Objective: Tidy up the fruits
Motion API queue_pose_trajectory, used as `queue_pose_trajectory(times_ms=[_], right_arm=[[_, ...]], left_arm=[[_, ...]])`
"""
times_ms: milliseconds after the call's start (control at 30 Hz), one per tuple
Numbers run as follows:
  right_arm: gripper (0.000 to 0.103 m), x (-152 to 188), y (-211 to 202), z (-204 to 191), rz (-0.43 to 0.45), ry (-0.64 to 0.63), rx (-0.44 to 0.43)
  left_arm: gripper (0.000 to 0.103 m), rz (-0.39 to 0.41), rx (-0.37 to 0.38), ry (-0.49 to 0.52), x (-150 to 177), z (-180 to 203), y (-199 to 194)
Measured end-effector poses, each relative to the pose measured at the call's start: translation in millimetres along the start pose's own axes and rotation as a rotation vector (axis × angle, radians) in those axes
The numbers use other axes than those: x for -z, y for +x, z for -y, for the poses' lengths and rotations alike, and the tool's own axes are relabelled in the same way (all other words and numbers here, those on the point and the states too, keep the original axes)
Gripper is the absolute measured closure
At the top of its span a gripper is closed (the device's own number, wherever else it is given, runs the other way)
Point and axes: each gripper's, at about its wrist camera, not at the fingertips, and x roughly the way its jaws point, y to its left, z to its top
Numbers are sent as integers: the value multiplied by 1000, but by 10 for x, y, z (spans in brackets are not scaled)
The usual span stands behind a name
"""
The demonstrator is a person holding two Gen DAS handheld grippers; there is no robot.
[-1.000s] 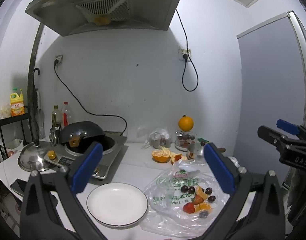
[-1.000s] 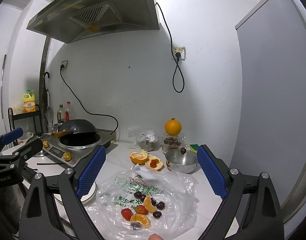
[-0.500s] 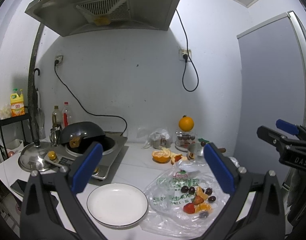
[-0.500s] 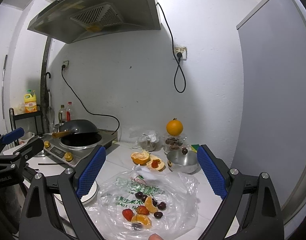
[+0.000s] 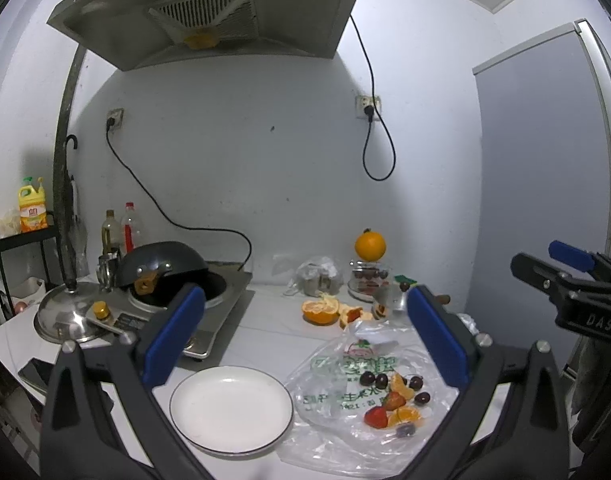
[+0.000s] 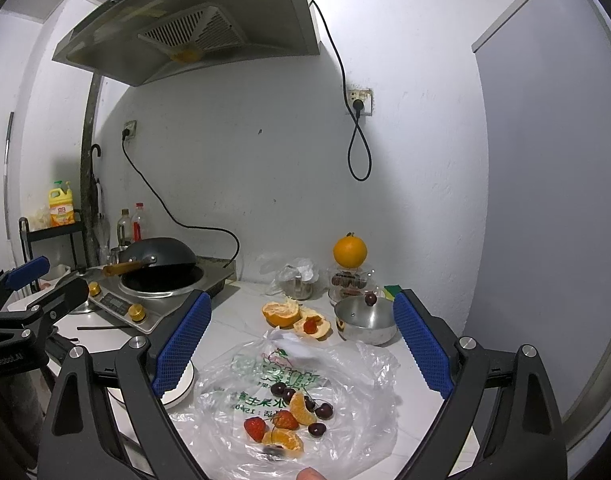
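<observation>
Left gripper (image 5: 305, 344) wide open, empty; right gripper (image 6: 301, 344) likewise, apparently above fruit bag (image 6: 345, 364).

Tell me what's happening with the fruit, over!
Left gripper open, empty. Right gripper open, empty. Strawberries, cherries, orange segments loose on plastic bag. White plate bare. Nothing in the way.

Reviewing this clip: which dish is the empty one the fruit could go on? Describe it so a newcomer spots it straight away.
Start at the stove with the black wok on the left of the counter. In front of it, left of the plastic bag of fruit, lies a white plate. It is flat, round and empty with a thin dark rim, unlike the steel bowl near the wall.
</observation>
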Motion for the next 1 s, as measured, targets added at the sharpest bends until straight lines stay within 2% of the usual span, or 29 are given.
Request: queue_pose_trajectory(times_ms=[1000], right_arm=[[9, 26, 81, 76, -17, 5, 3]], left_arm=[[1, -8, 8, 2, 34, 37, 121]])
